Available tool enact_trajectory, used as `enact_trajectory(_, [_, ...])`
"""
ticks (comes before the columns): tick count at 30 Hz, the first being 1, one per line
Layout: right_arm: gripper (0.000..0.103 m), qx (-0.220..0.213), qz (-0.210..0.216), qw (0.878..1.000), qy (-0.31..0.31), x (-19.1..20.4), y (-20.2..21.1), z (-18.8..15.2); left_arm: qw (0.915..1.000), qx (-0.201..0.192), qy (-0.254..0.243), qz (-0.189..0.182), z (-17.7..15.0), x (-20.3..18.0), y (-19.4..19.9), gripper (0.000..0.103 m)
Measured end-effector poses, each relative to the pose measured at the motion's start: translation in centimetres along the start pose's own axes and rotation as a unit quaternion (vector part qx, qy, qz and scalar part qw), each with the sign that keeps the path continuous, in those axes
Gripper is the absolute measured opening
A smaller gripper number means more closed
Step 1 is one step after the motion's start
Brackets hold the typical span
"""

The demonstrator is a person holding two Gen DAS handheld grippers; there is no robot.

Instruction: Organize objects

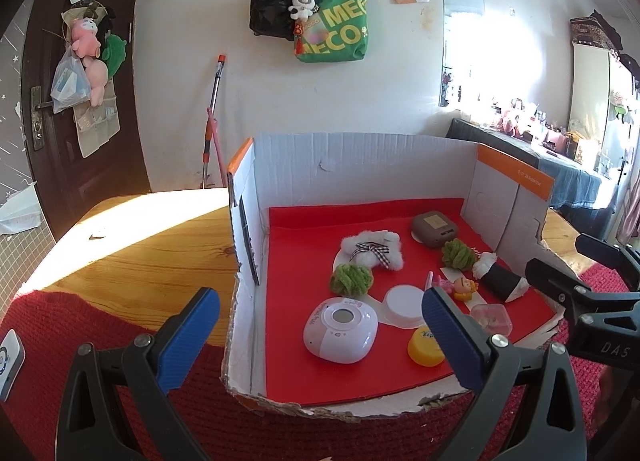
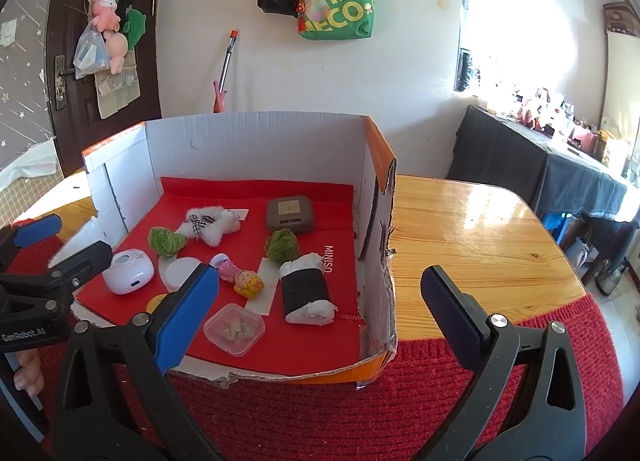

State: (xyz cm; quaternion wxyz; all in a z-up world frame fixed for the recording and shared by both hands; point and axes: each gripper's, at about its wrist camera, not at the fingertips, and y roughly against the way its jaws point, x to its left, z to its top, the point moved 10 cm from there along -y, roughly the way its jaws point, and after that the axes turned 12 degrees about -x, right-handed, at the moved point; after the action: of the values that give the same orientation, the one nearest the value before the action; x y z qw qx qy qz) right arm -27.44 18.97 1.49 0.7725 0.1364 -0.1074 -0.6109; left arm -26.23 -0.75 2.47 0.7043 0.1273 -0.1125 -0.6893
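Both grippers are held spread and empty at the near edge of the cardboard box (image 2: pixel 260 133): the right gripper (image 2: pixel 320 297) is nearer the black-and-white sushi-roll toy (image 2: pixel 306 289), whose long axis runs near-to-far, while the left gripper (image 1: pixel 320 325) faces the white round device (image 1: pixel 340 331).

Black grippers, blue ribbed fingers (image 1: pixel 188 341), silver screws.

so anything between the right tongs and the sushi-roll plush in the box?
Only the box's low torn front wall, which the open right tongs must clear from above. Inside, nothing covers the sushi-roll plush; a green pom-pom sits at its far end, and the clear container lies to its left.
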Motion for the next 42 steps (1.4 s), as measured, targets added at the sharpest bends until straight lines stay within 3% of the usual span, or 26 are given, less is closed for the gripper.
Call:
enact_trajectory(7, [0.103,0.005,0.008,1.0,-0.022,-0.2,2.2,1.4,0.9999,0.002,-0.001,-0.012,0.9,-0.2,2.2,0.103])
enact_trajectory(11, [0.103,0.024,0.013,0.999,-0.027,0.2,3.8,0.8,0.9996,0.022,-0.006,-0.014,0.3,-0.3,3.7,0.103])
enact_trajectory(22, [0.103,0.128,0.009,0.99,-0.054,0.2,5.6,-5.9,0.9955,0.094,-0.002,-0.01,-5.0,-0.7,5.9,0.103])
enact_trajectory(31, [0.103,0.197,-0.042,0.979,-0.032,-0.4,3.9,-10.1,0.987,0.158,-0.006,0.029,-8.8,-0.6,3.7,0.103])
enact_trajectory(35, [0.103,0.197,-0.048,0.979,-0.03,-0.4,4.1,-10.1,0.9841,0.173,0.019,0.035,-9.4,0.2,3.2,0.103])
enact_trajectory(42, [0.103,0.196,-0.051,0.979,-0.029,-0.3,3.9,-10.1,0.9838,0.173,0.013,0.045,-9.5,0.3,3.3,0.103])
